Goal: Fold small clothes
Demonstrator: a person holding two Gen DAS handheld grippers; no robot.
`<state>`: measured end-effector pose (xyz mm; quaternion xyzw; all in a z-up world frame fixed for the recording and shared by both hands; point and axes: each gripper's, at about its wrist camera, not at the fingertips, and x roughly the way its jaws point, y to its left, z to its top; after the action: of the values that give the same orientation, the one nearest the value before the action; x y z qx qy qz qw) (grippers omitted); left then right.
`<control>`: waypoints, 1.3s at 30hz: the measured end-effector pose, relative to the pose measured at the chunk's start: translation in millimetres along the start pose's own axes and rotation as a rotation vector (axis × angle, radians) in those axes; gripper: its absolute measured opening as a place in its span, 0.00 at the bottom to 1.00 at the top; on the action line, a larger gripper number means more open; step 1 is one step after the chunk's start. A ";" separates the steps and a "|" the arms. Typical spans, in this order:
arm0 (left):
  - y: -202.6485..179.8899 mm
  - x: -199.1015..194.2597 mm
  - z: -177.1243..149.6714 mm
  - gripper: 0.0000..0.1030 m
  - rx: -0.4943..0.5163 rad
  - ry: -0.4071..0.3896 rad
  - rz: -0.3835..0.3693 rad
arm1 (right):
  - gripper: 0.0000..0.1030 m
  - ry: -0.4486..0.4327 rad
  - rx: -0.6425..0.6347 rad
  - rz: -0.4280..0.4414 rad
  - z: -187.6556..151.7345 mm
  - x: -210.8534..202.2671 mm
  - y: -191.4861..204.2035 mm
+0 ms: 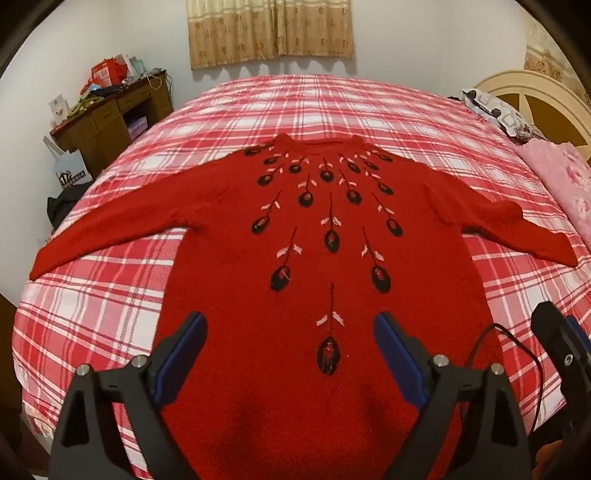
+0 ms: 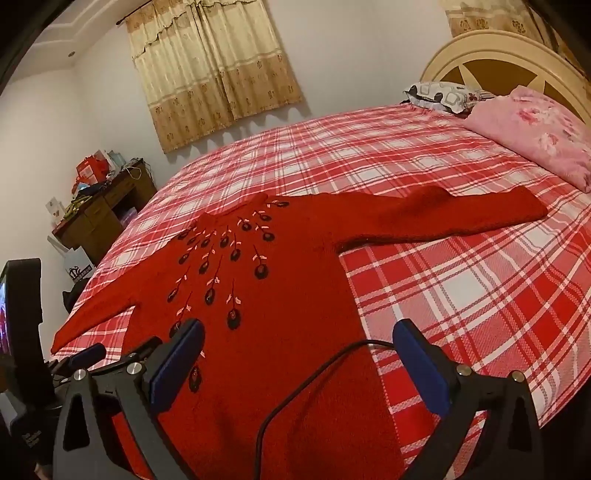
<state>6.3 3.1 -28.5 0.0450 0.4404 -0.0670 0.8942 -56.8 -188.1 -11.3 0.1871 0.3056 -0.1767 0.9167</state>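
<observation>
A red knitted sweater [image 1: 295,221] with black and pink embroidered flowers lies flat, front up, on the plaid bed, both sleeves spread out to the sides and the neck at the far end. My left gripper [image 1: 290,323] hovers over the sweater's lower middle, jaws wide open with nothing between them. The sweater [image 2: 280,295] lies left of centre in the right wrist view, its right sleeve [image 2: 461,218] stretching to the right. My right gripper [image 2: 299,330] hangs open above the hem's right part, empty. A black cable [image 2: 314,373] crosses between its fingers.
The red and white plaid bedcover [image 1: 110,314] spreads around the sweater. A folded pink quilt [image 2: 535,136] and a patterned pillow [image 2: 443,96] lie by the cream headboard [image 2: 498,59]. A cluttered wooden desk [image 1: 110,114] stands left of the bed, curtains [image 1: 269,29] behind.
</observation>
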 end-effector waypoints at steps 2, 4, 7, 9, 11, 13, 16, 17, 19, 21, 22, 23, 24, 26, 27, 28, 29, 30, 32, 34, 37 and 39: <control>0.4 1.6 -1.9 0.91 0.002 0.004 -0.004 | 0.99 0.001 -0.002 -0.001 -1.0 0.1 0.6; 0.8 2.3 -4.0 0.91 0.007 0.002 -0.002 | 0.99 0.001 -0.001 -0.001 -0.7 0.3 0.4; -2.3 1.9 -3.0 0.91 0.007 0.010 -0.012 | 0.99 0.003 0.000 -0.002 -1.1 1.2 1.0; -2.3 1.6 -4.4 0.91 0.008 0.008 -0.016 | 0.99 0.005 0.000 -0.003 -1.0 1.0 1.0; -3.4 -1.0 -2.9 0.91 0.011 0.001 -0.018 | 0.99 0.010 -0.005 -0.004 -0.7 2.1 0.9; -2.8 -2.3 -3.8 0.91 0.010 -0.008 -0.012 | 0.99 0.014 -0.008 -0.005 -1.1 2.5 1.4; -1.3 -2.1 -1.9 0.91 0.001 -0.009 -0.007 | 0.99 0.014 -0.009 -0.004 -1.6 2.8 1.3; -0.5 -1.2 -2.3 0.91 -0.002 -0.007 -0.004 | 0.99 0.014 -0.009 -0.004 -1.7 2.8 1.3; 1.0 0.5 -3.3 0.91 -0.006 -0.004 -0.001 | 0.99 0.015 -0.008 -0.003 -1.7 2.9 1.4; 1.8 0.4 -1.1 0.91 -0.010 0.002 -0.001 | 0.99 0.018 -0.007 -0.003 -1.9 3.3 1.6; 2.0 1.0 -1.4 0.91 -0.010 0.003 0.002 | 0.99 0.021 -0.008 -0.003 -1.8 3.8 1.8; 2.0 1.3 -1.7 0.91 -0.008 0.002 0.007 | 0.99 0.022 -0.008 -0.002 -2.2 4.0 2.1; 1.8 1.3 -2.1 0.91 -0.005 -0.002 0.013 | 0.99 0.024 -0.009 -0.001 -1.8 4.3 2.5; 0.7 1.0 -2.9 0.91 0.006 -0.011 0.027 | 0.99 0.028 -0.010 0.000 -1.2 5.2 3.1; 0.2 0.9 -3.3 0.91 0.010 -0.014 0.034 | 0.99 0.029 -0.010 0.000 -1.1 5.5 3.2; -0.1 0.8 -3.7 0.91 0.013 -0.016 0.037 | 0.99 0.030 -0.010 0.000 -0.7 5.7 3.3; -0.1 0.7 -4.1 0.91 0.013 -0.018 0.037 | 0.99 0.030 -0.010 0.000 -0.8 5.8 3.4; 2.6 -0.3 -0.7 0.91 0.010 -0.017 0.035 | 0.99 0.030 -0.010 0.000 -0.8 5.8 3.5; 3.7 -0.3 -0.6 0.91 0.006 -0.019 0.033 | 0.99 0.030 -0.010 0.000 -0.9 5.8 3.5; 4.8 -0.1 -0.9 0.91 0.004 -0.021 0.034 | 0.99 0.031 -0.011 0.000 -1.3 6.1 3.7; 5.0 0.4 -0.4 0.91 0.000 -0.018 0.040 | 0.99 0.036 -0.012 0.002 -1.8 7.3 4.0; 5.7 1.4 -0.8 0.91 -0.003 -0.016 0.042 | 0.99 0.040 -0.011 0.003 -2.3 8.0 4.2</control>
<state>7.4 8.7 -29.9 0.0525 0.4323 -0.0480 0.8989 -50.0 -185.1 -16.9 0.1858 0.3244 -0.1700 0.9118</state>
